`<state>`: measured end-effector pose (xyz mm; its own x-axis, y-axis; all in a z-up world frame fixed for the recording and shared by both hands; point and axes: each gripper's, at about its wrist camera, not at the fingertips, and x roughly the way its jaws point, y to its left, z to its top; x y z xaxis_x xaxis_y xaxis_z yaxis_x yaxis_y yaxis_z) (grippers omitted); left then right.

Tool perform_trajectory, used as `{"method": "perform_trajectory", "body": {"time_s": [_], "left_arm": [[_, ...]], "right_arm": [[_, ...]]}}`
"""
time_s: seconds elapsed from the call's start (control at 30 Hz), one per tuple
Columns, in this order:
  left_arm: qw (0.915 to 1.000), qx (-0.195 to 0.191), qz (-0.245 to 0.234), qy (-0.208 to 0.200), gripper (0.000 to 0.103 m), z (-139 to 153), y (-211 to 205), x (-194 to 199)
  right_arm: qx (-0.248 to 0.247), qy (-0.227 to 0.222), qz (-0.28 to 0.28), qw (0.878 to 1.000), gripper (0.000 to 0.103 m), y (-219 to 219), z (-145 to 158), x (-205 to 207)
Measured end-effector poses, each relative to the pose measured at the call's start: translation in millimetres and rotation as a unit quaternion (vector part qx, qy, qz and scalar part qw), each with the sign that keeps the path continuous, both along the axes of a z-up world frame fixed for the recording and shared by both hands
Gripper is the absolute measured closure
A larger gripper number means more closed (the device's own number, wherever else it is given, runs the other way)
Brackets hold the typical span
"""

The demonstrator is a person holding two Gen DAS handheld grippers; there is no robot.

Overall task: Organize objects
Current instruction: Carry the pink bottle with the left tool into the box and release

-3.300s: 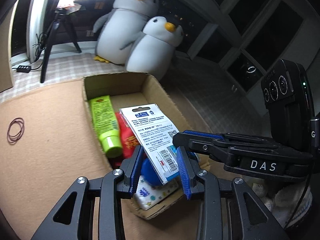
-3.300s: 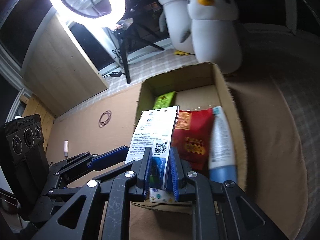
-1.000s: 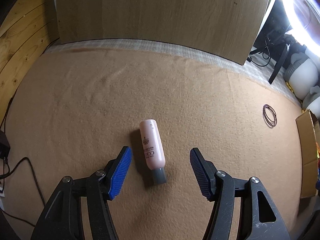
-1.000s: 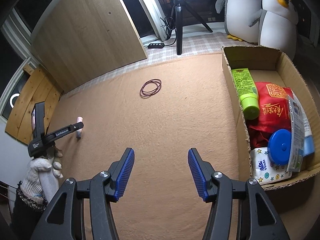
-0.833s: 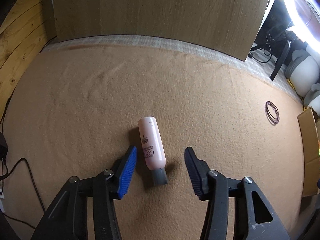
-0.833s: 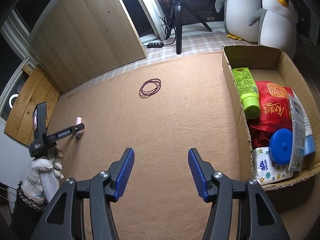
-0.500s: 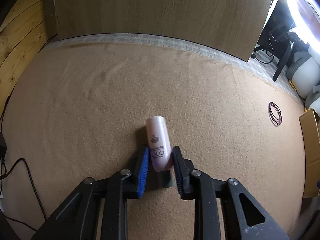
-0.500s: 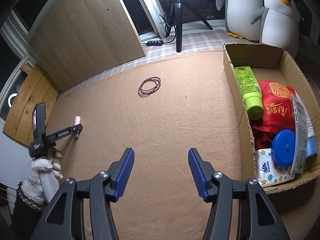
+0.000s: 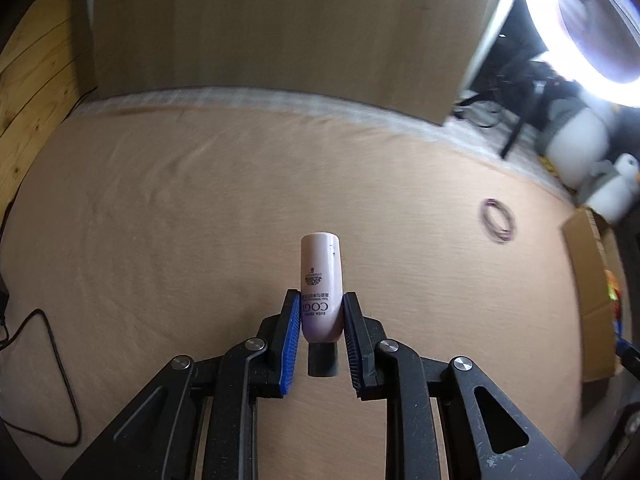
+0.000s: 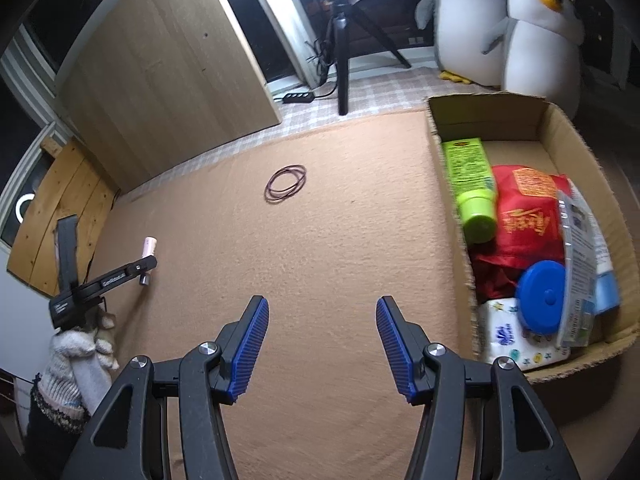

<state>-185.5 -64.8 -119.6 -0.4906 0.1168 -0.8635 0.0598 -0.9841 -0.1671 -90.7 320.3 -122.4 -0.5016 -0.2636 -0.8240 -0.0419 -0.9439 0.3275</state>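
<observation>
My left gripper (image 9: 320,312) is shut on a pink lotion bottle (image 9: 321,280) with a grey cap, held lifted off the tan mat with its base pointing away. In the right wrist view the same bottle (image 10: 149,245) shows far left in the left gripper (image 10: 146,266). My right gripper (image 10: 322,316) is open and empty above the mat. A cardboard box (image 10: 434,128) at the right holds a green tube (image 10: 472,184), a red packet (image 10: 524,208), a blue lid (image 10: 542,296), a carded pack (image 10: 580,256) and a tissue pack (image 10: 508,336).
A loop of dark rubber bands (image 10: 286,182) lies on the mat (image 10: 340,240), and also shows in the left wrist view (image 9: 498,220). Two penguin plush toys (image 10: 536,40), a tripod (image 10: 342,52), a wooden board (image 10: 168,68) and a ring light (image 9: 588,20) stand behind. A black cable (image 9: 48,360) lies at the left.
My left gripper closed on the pink bottle and lifted it off the mat, swinging slightly right. My right gripper stayed open and barely moved.
</observation>
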Motion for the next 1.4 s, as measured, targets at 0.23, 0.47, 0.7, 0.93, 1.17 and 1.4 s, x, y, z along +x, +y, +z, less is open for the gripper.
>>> {"method": "perform_trajectory", "body": {"time_s": [0.23, 0.47, 0.7, 0.93, 1.17, 1.4], "left_arm": [[0.9968, 0.028, -0.068, 0.031, 0.081, 32, 77, 14], [0.9825, 0.064, -0.170, 0.040, 0.081, 55, 185, 21], [0.9638, 0.077, -0.253, 0.033, 0.081, 62, 285, 36], [0.9518, 0.062, -0.300, 0.024, 0.081, 54, 355, 50], [0.9457, 0.047, -0.321, 0.018, 0.080, 47, 391, 57], [0.9434, 0.048, -0.328, 0.022, 0.078, 49, 397, 59]], "right_arm": [[-0.001, 0.006, -0.025, 1.000, 0.051, 28, 5, 22], [0.002, 0.012, -0.056, 0.998, 0.051, 63, 11, 45], [0.005, 0.013, -0.088, 0.996, 0.051, 99, 12, 67], [0.003, 0.011, -0.117, 0.993, 0.051, 131, 9, 86], [0.000, 0.010, -0.135, 0.991, 0.051, 152, 8, 98], [0.000, 0.008, -0.139, 0.990, 0.051, 158, 5, 100]]}}
